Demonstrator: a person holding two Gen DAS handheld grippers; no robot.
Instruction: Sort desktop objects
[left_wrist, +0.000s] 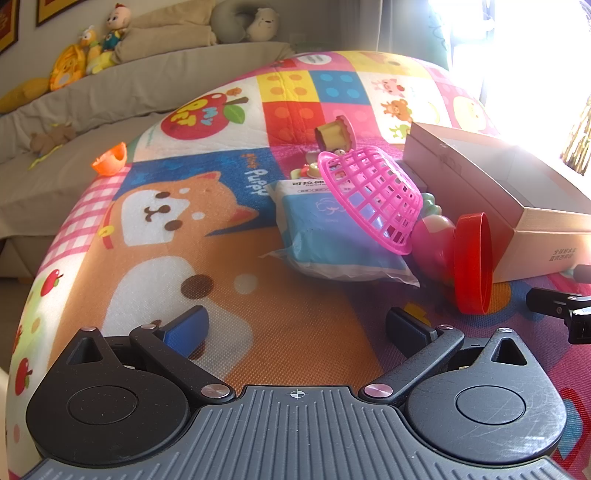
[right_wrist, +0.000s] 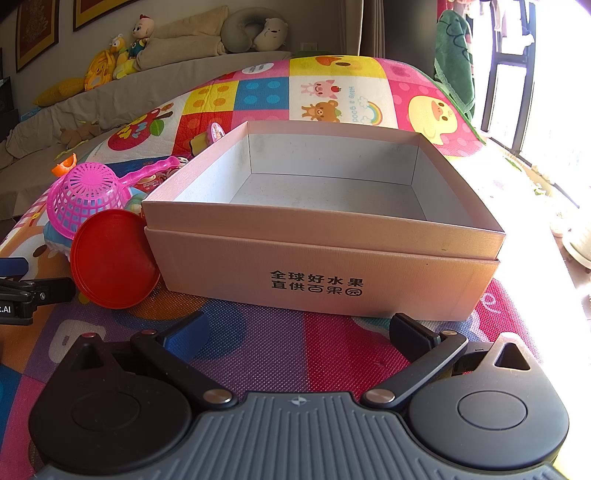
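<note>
- Beside the cardboard box (left_wrist: 498, 199), as the left wrist view shows it, a heap of small things waits unsorted: a pink basket (left_wrist: 373, 195) tipped over a blue packet (left_wrist: 325, 236), a red lid (left_wrist: 472, 258) on edge touching the box wall, a pink-and-green toy (left_wrist: 432, 236) between basket and lid, and more small toys behind the basket.
- An orange scrap (left_wrist: 110, 158) lies well apart from the box, at the mat's far edge.
- The left tool (left_wrist: 295, 325) hovers near the heap, released, jaws spread wide with nothing between them.
- In the right wrist view the box (right_wrist: 325, 258) stands open and its inside looks bare, so by my judgement the sorting has hardly begun; everything remains to be moved in.
- The right tool (right_wrist: 297, 332) sits just before the box's printed wall, likewise released and empty.
- The surface is a bright cartoon play mat (right_wrist: 258, 354). Beyond the box are a grey sofa (left_wrist: 129, 88) with stuffed toys and, on the other side, a sunlit window (right_wrist: 535, 74).
</note>
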